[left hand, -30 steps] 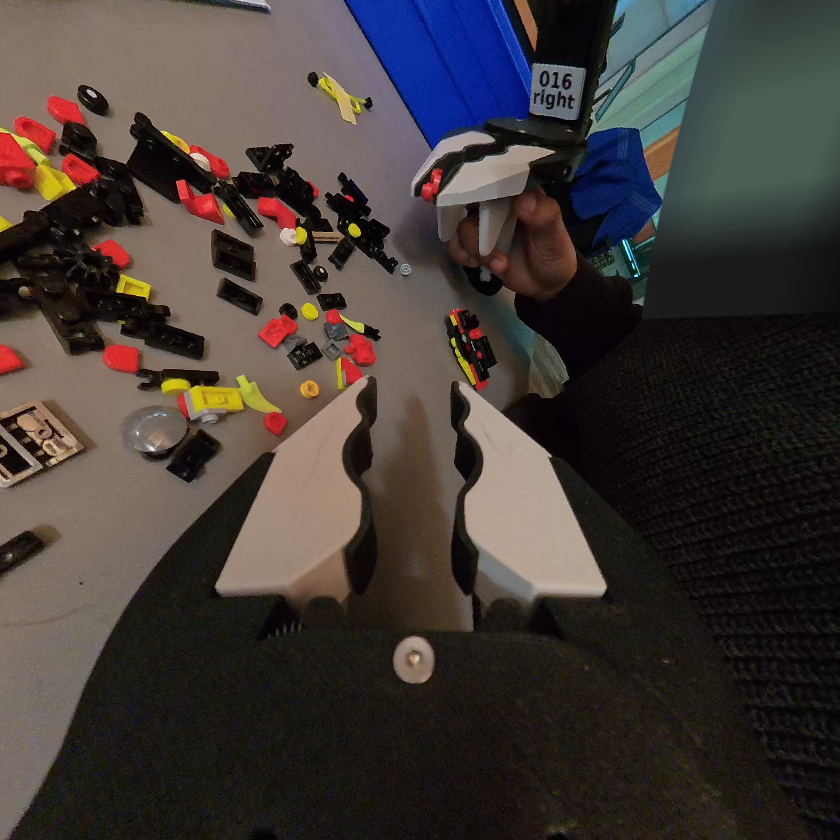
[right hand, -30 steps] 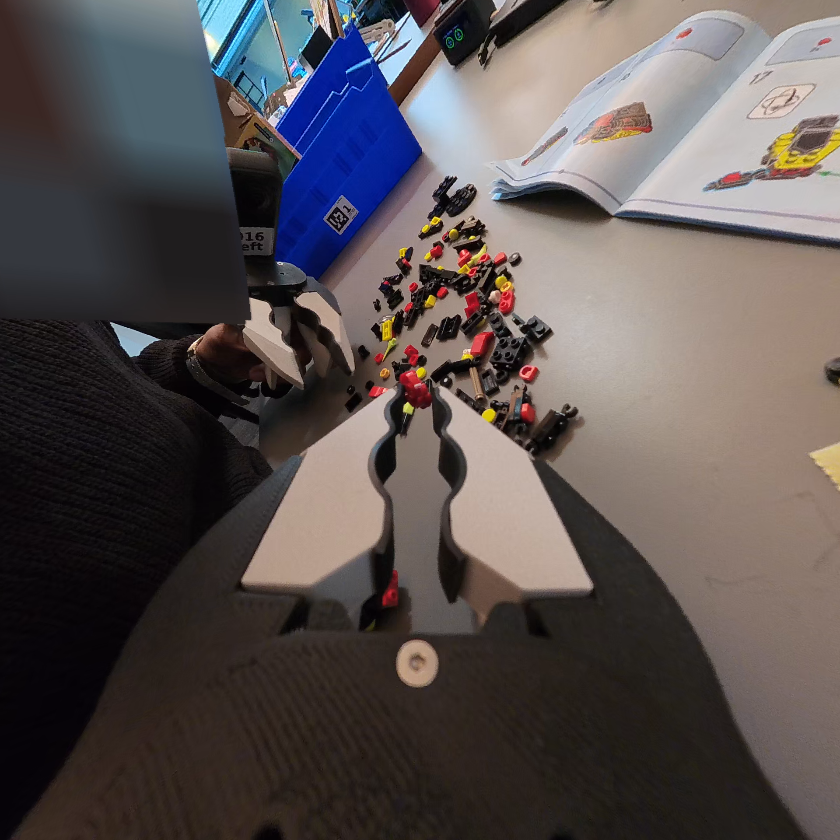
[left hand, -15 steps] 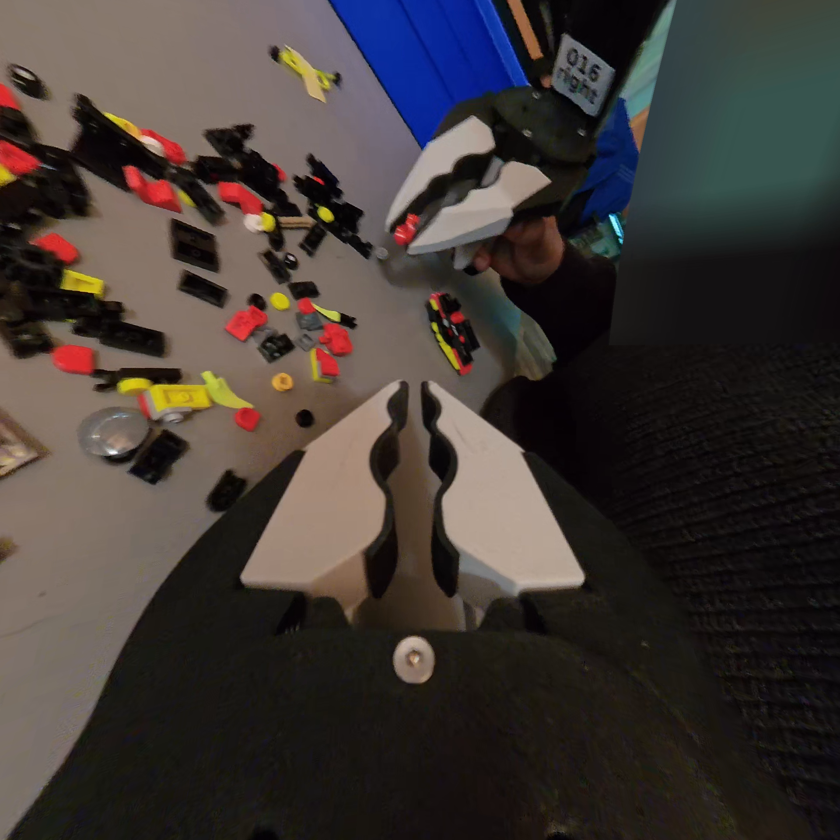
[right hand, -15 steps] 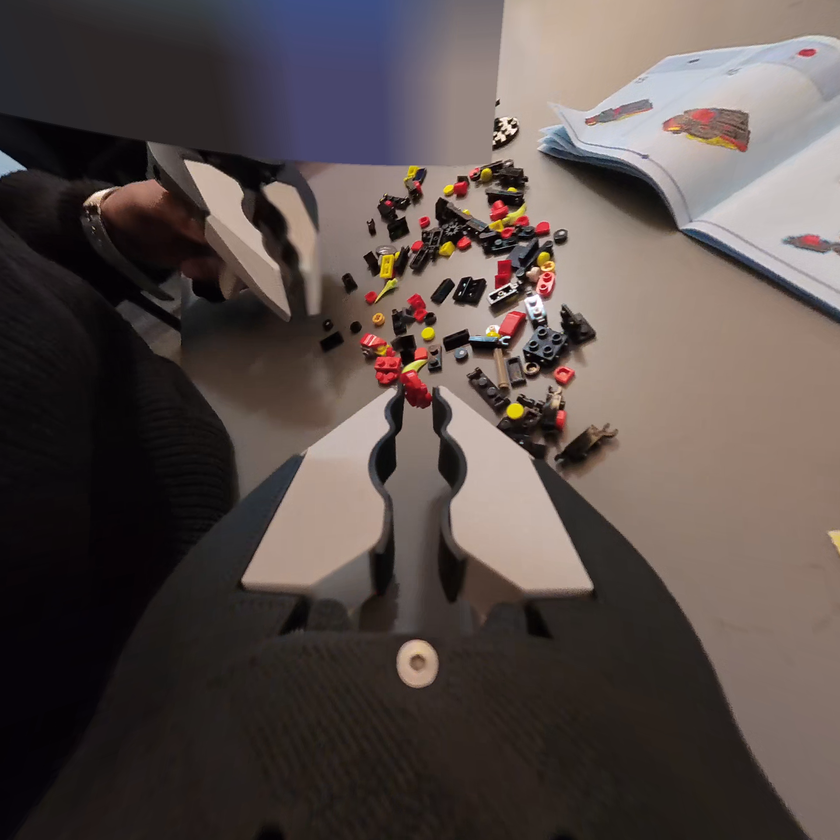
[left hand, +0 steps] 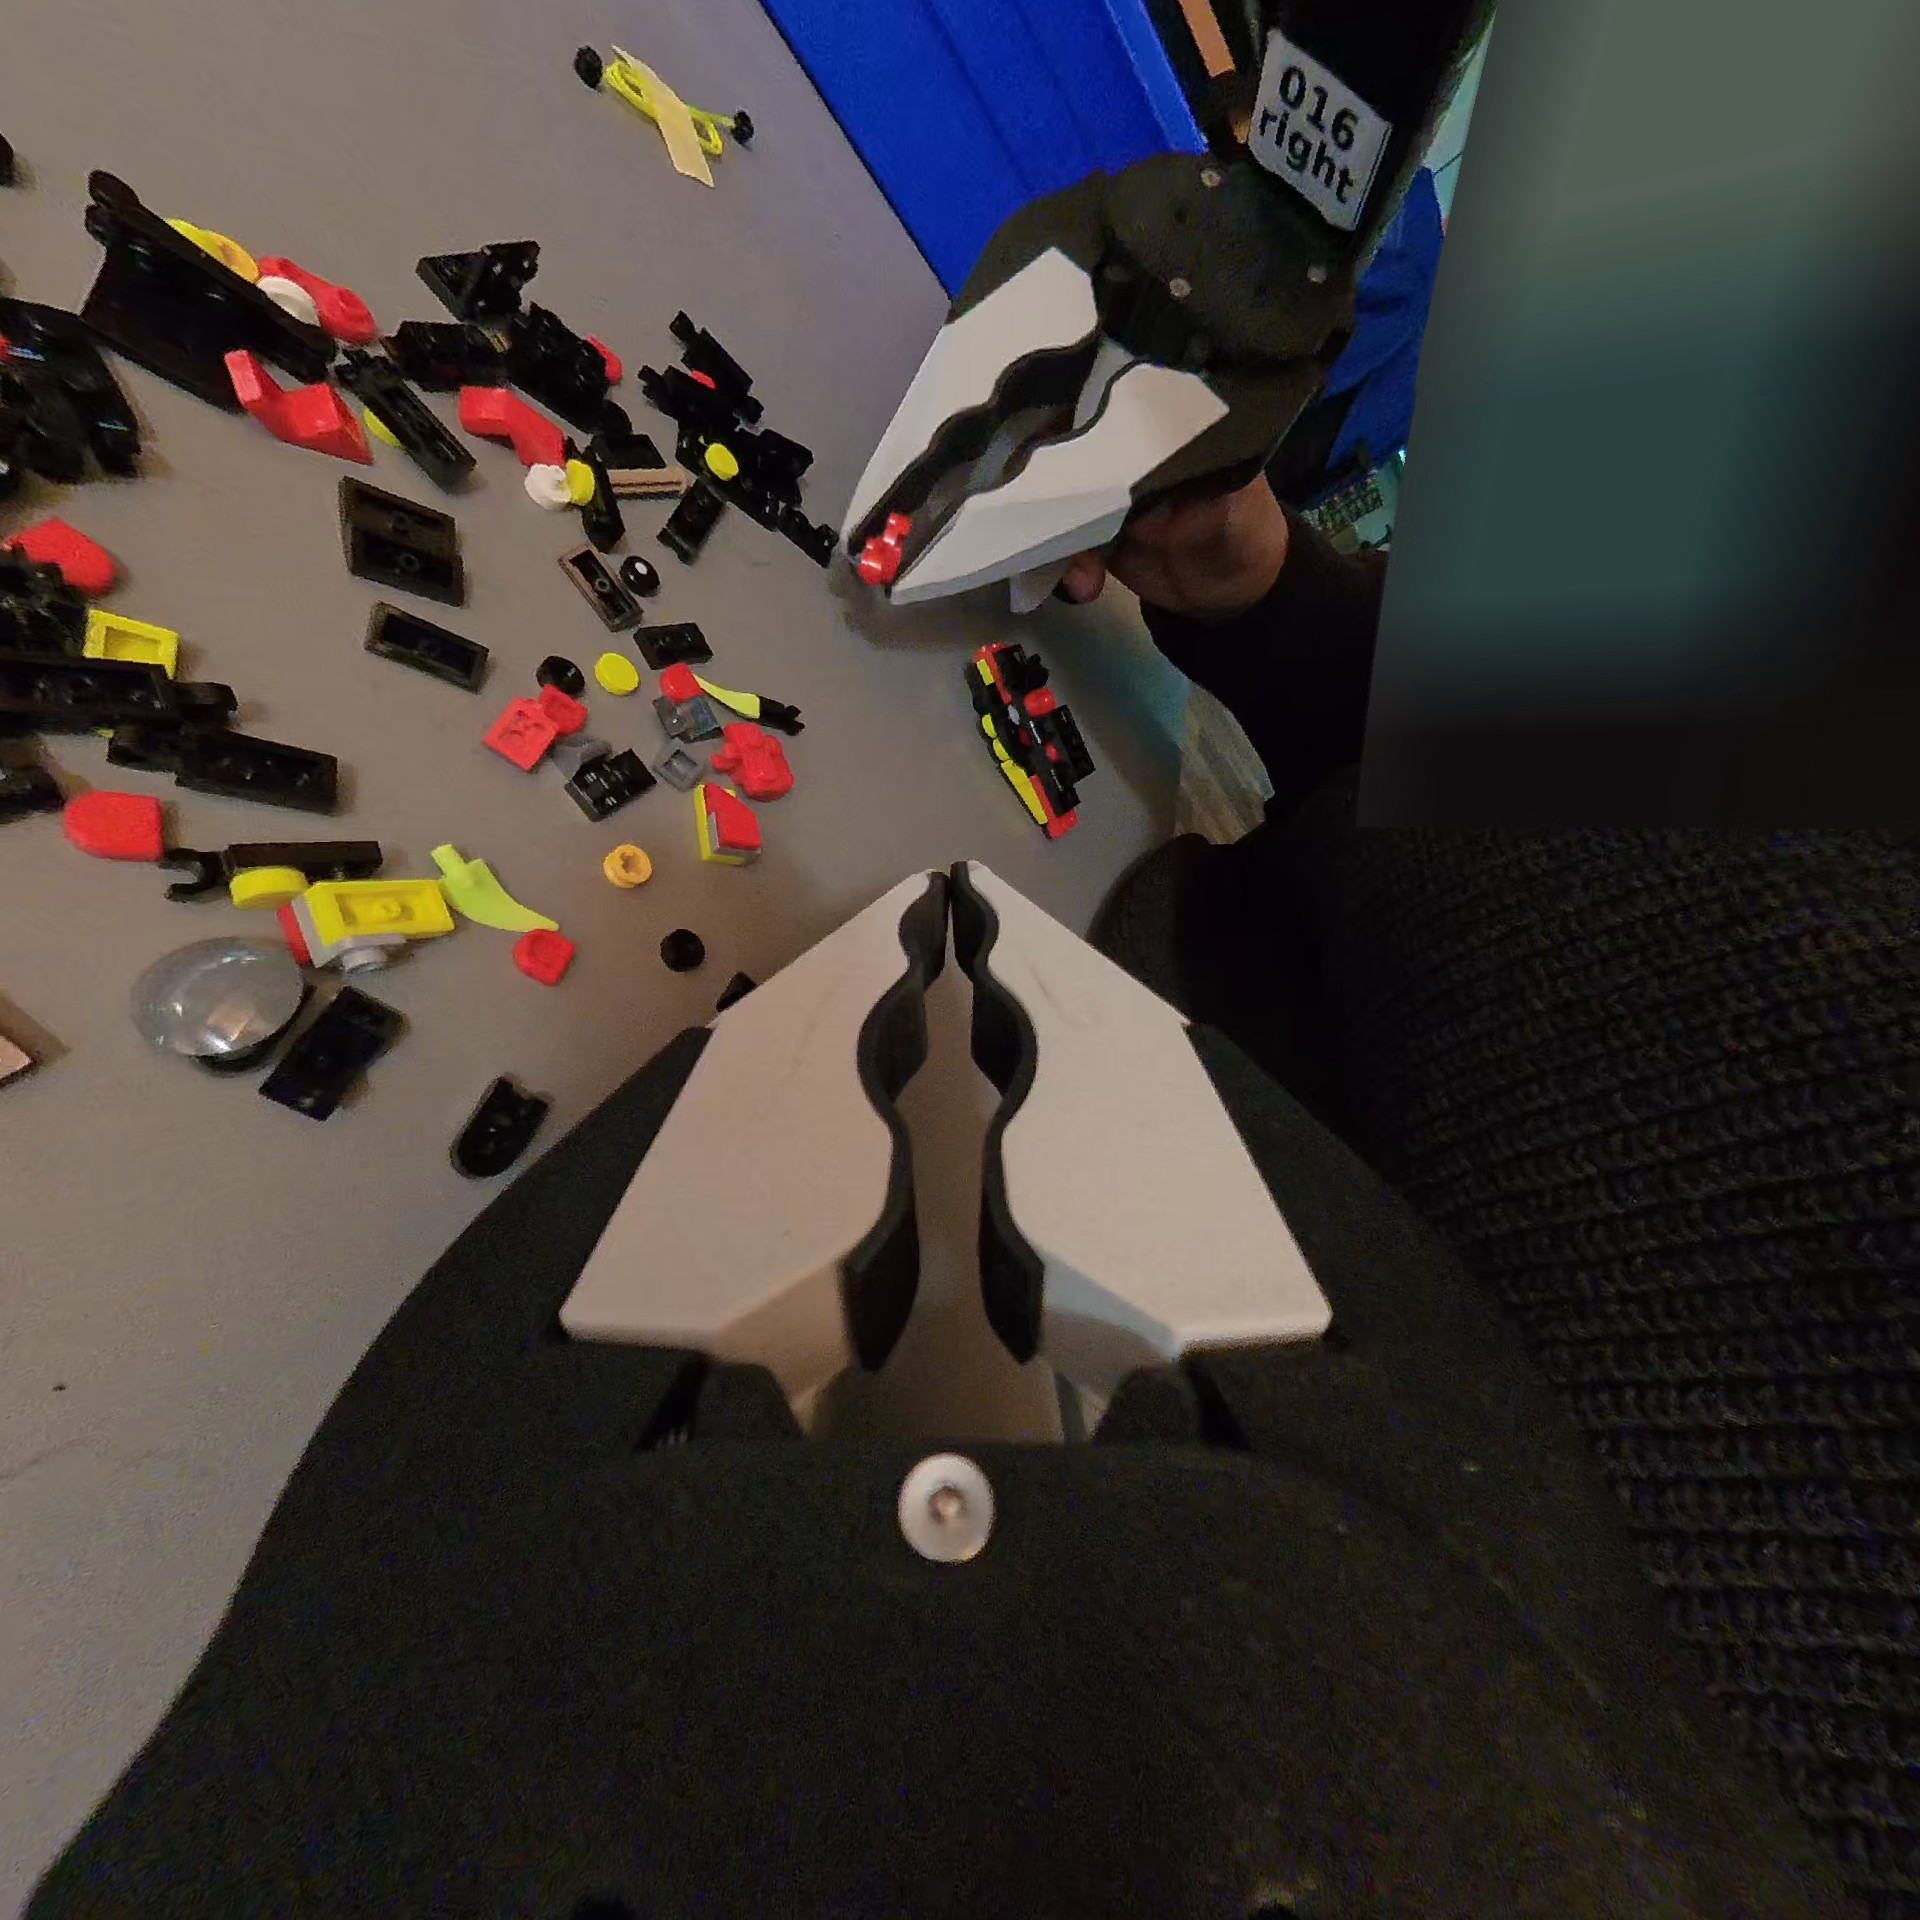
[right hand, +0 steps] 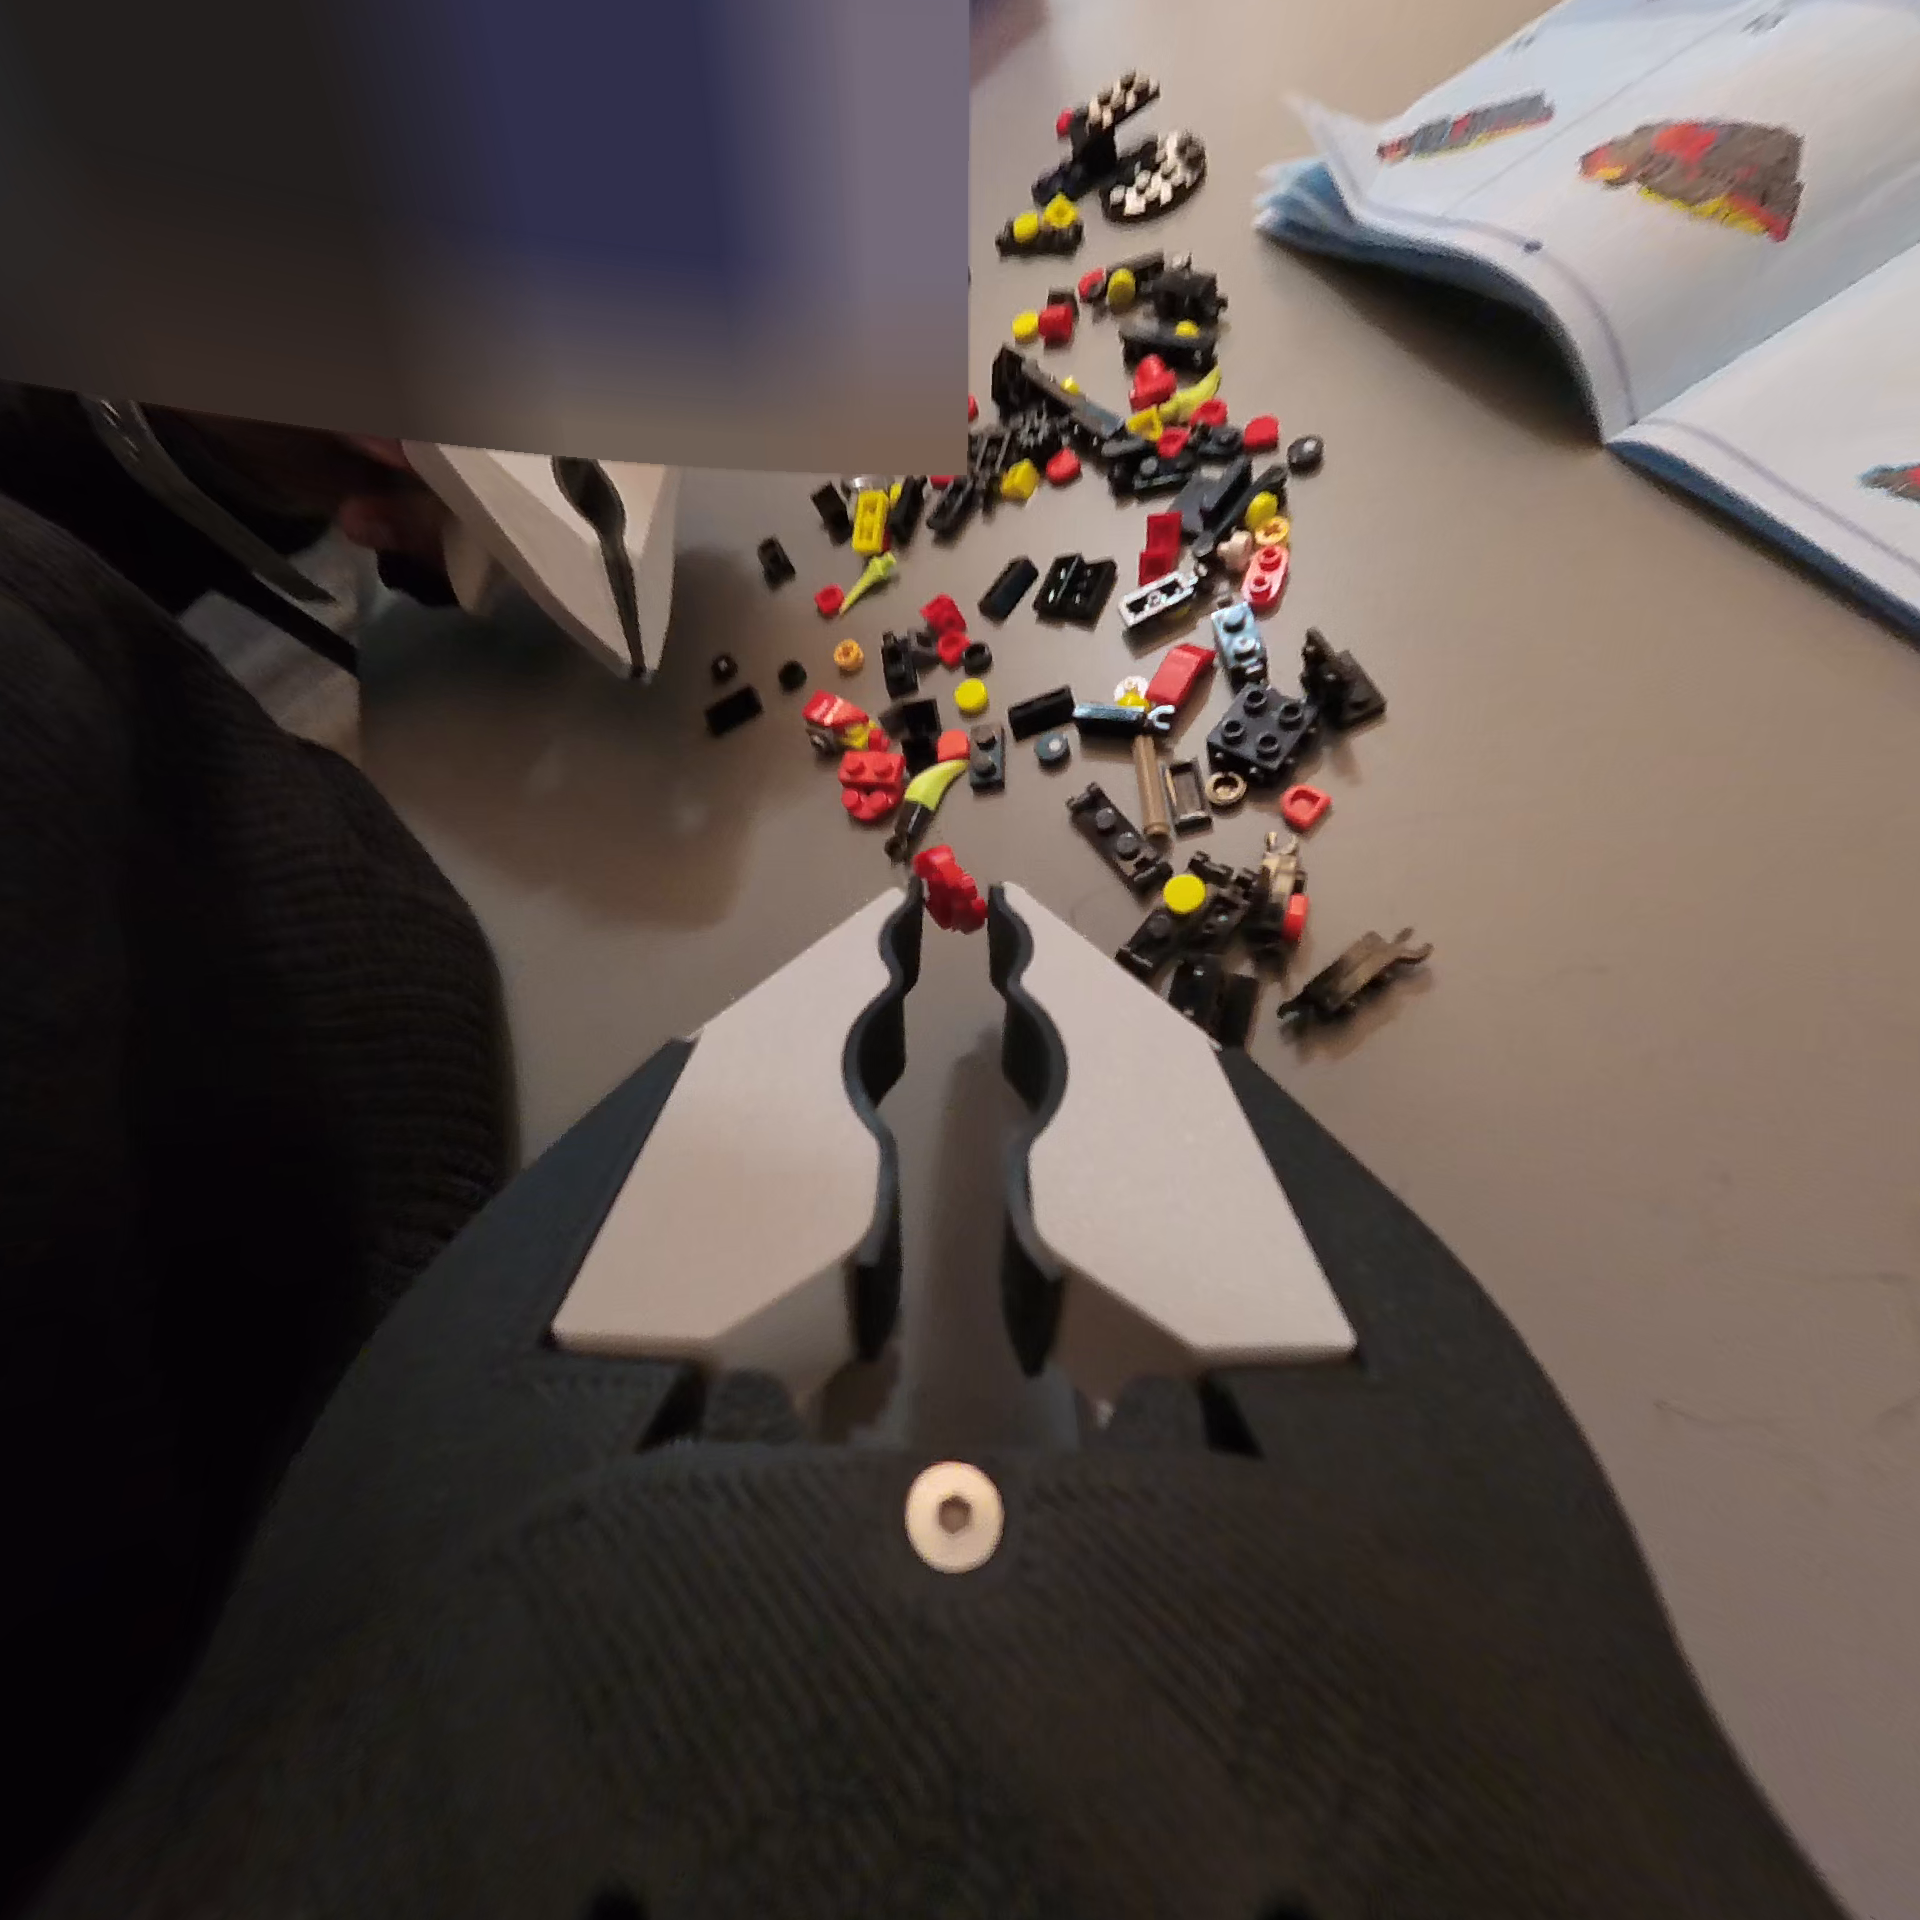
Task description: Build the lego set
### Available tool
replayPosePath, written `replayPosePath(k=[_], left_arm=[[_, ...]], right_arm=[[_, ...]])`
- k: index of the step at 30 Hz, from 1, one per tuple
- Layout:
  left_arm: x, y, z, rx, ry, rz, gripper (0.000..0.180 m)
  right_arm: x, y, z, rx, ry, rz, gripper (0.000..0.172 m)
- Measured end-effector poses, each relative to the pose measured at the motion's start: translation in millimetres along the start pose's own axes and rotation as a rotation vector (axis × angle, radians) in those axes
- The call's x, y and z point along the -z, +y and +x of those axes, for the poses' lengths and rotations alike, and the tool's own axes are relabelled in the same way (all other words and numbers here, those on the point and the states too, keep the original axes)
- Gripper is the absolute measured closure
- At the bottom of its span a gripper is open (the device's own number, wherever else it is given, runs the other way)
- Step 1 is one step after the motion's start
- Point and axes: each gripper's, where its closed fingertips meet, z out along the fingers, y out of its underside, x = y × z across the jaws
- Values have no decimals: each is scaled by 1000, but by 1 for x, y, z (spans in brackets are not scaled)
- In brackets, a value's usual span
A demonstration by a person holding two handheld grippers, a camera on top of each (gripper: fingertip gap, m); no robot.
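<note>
My left gripper point(left hand: 949, 878) is shut with its pads touching and nothing between them, held above the grey table point(left hand: 260, 1299) near its front edge. It also shows in the right wrist view point(right hand: 634, 655) at the left. My right gripper point(right hand: 954, 904) is shut on a small red brick piece point(right hand: 951, 888) held at its fingertips above the table. The left wrist view shows it too point(left hand: 883, 561), with the red piece point(left hand: 885, 545) pinched at the tips. A small black, red and yellow brick assembly point(left hand: 1029, 732) lies on the table between the two grippers.
Many loose black, red and yellow brick pieces point(left hand: 416, 644) are scattered over the table. An open instruction booklet point(right hand: 1662, 260) lies at the far right. A blue bin point(left hand: 987, 135) stands at the back. A person's dark knitted sleeve point(left hand: 1610, 1195) fills the right of the left wrist view. About 9 centimeters separates my left fingertips from my right.
My left gripper's pads came together on air. My right gripper kept its hold on the red piece and tilted down toward the table, closer to the scattered pieces.
</note>
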Motion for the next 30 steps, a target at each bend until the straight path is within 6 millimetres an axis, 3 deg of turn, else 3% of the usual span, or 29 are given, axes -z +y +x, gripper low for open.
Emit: replayPosePath(k=[30], left_arm=[[-1,-3,5,-35,12,16,180]], right_arm=[[-2,6,3,33,37,-36,161]])
